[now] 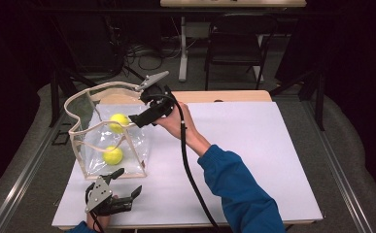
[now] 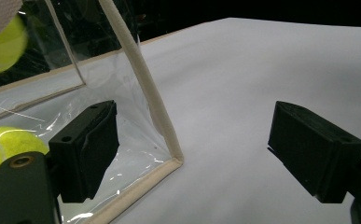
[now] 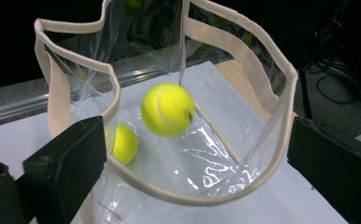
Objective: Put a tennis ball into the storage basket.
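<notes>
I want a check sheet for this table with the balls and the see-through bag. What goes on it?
Surface: white table, bare part clean.
Job's things: clear bag upright, one tennis ball on its floor, second ball blurred in mid-air inside.
Clutter: nothing seen.
Grippers: right tongs open above the bag; left tongs open by the bag's corner.
Cables: black cable trails across the table.
Surroundings: chair, dark room.

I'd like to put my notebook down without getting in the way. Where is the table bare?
The white sheet is bare to the right of the blue sleeve, out to its far and right edges. The left side is crowded: the clear bag with two tennis balls and both hand-held grippers.
</notes>
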{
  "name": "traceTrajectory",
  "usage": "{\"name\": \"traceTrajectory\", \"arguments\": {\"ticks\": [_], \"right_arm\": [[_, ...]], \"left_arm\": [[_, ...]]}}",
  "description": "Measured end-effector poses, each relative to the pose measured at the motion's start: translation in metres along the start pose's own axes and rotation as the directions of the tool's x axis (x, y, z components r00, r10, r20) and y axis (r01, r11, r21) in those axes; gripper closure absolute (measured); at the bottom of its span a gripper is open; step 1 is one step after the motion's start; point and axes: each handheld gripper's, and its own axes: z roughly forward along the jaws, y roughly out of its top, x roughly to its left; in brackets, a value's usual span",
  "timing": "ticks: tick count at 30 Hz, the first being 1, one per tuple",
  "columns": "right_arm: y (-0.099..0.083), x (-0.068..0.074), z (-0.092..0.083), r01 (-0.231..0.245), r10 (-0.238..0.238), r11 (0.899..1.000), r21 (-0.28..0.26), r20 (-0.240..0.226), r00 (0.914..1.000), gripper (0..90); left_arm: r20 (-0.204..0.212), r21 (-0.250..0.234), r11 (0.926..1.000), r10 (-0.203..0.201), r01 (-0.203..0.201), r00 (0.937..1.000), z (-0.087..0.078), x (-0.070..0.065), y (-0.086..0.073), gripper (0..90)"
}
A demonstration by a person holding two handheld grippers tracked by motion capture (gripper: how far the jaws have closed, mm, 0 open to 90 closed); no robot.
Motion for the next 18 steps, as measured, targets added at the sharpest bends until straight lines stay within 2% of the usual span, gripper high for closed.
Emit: {"name": "traceTrajectory", "arguments": {"ticks": [8, 18], "right_arm": [[-0.007, -0.003, -0.016, -0.020, 0.019, 1.000, -0.023, -0.041, 0.9990, 1.5], [-0.022, -0.008, -0.031, -0.033, 0.032, 0.999, -0.020, -0.040, 0.9987, 1.0]], "left_arm": [[0.000, -0.003, 1.0000, 0.001, -0.001, 1.0000, 0.001, 0.000, 0.000, 16.0], [0.006, -0.001, 1.0000, 0.004, -0.004, 1.0000, 0.004, 0.000, 0.001, 16.0]]}}
